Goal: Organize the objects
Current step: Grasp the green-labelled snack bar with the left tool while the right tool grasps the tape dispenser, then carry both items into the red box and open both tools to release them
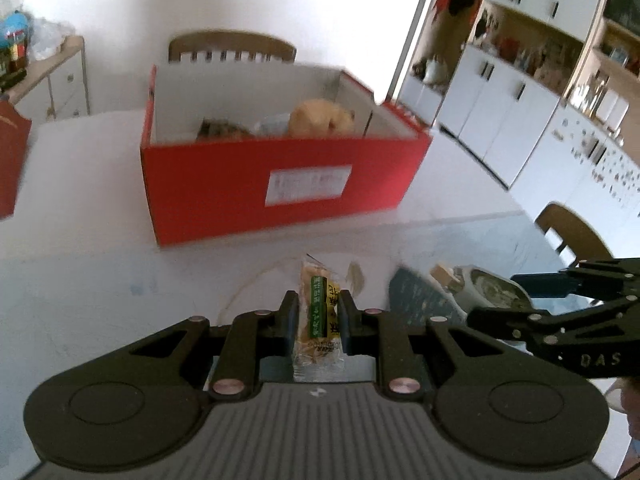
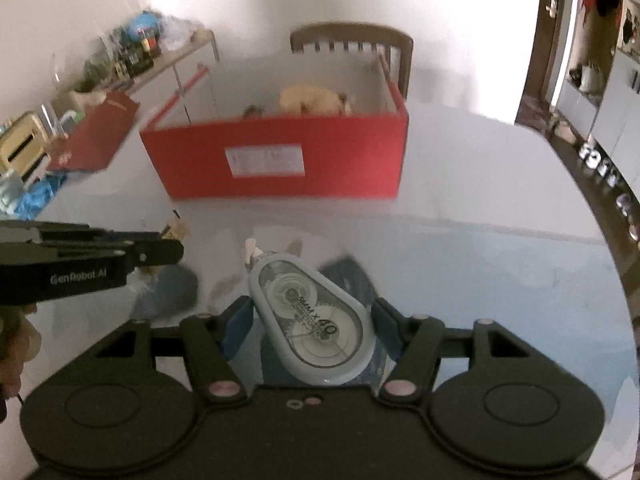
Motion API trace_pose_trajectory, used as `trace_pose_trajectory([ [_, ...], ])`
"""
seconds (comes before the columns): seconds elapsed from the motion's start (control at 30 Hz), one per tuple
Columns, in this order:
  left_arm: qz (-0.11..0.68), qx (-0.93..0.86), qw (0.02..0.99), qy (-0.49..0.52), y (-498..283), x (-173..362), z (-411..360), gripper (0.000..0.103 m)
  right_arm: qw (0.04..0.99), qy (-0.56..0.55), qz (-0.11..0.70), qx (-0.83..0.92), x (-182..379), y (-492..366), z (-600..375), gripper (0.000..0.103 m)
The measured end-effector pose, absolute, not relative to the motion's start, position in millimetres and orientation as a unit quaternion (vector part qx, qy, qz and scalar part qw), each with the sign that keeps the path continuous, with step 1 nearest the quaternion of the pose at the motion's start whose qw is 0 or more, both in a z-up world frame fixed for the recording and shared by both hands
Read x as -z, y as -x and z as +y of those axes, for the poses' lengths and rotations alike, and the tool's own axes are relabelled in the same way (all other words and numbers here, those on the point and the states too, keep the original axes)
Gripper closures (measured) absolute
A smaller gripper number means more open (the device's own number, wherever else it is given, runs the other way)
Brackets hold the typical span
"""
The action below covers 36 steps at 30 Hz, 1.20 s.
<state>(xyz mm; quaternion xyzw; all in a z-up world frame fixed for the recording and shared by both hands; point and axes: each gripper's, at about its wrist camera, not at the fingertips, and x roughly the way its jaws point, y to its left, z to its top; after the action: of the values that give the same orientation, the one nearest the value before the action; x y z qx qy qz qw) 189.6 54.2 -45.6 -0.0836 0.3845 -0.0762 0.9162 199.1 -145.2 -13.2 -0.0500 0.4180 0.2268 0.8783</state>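
My left gripper [image 1: 319, 316] is shut on a small wrapped snack [image 1: 318, 320] with a green and yellow label, held above the table. My right gripper [image 2: 310, 318] is shut on a pale blue correction tape dispenser [image 2: 312, 320], its tip pointing up and left; the same dispenser [image 1: 480, 286] shows at the right of the left wrist view. Beyond both stands an open red cardboard box [image 1: 276, 184] with a white label, also seen as the red box [image 2: 280, 160] in the right wrist view. Inside it lie a tan plush toy [image 1: 320, 118] and other items.
A white table [image 1: 80, 280] carries the box. A wooden chair [image 1: 232, 46] stands behind it and another chair [image 1: 572, 236] at the right. A red bag [image 2: 96, 140] sits at the table's left edge. White cabinets [image 1: 512, 92] line the right wall.
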Motion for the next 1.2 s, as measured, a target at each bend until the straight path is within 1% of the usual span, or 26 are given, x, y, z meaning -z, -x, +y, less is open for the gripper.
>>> trace_pose_trajectory([
  [0.3, 0.338, 0.08, 0.935, 0.076, -213, -3, 61, 0.084, 0.896, 0.045, 0.372, -0.237, -39, -247, -132, 0.039],
  [0.53, 0.313, 0.069, 0.946, 0.044, -247, -27, 66, 0.084, 0.905, 0.06, 0.35, -0.235, -57, -290, -114, 0.038],
  [0.8, 0.331, 0.042, 0.942, 0.027, -293, -25, 77, 0.084, 0.908, 0.094, 0.336, -0.232, -57, -337, -89, 0.038],
  [1.0, 0.358, 0.022, 0.933, -0.008, -327, -13, 81, 0.084, 0.904, 0.104, 0.348, -0.227, -44, -373, -72, 0.038],
  [1.2, 0.383, 0.018, 0.923, -0.019, -355, -1, 83, 0.084, 0.896, 0.126, 0.362, -0.225, -28, -402, -56, 0.038],
])
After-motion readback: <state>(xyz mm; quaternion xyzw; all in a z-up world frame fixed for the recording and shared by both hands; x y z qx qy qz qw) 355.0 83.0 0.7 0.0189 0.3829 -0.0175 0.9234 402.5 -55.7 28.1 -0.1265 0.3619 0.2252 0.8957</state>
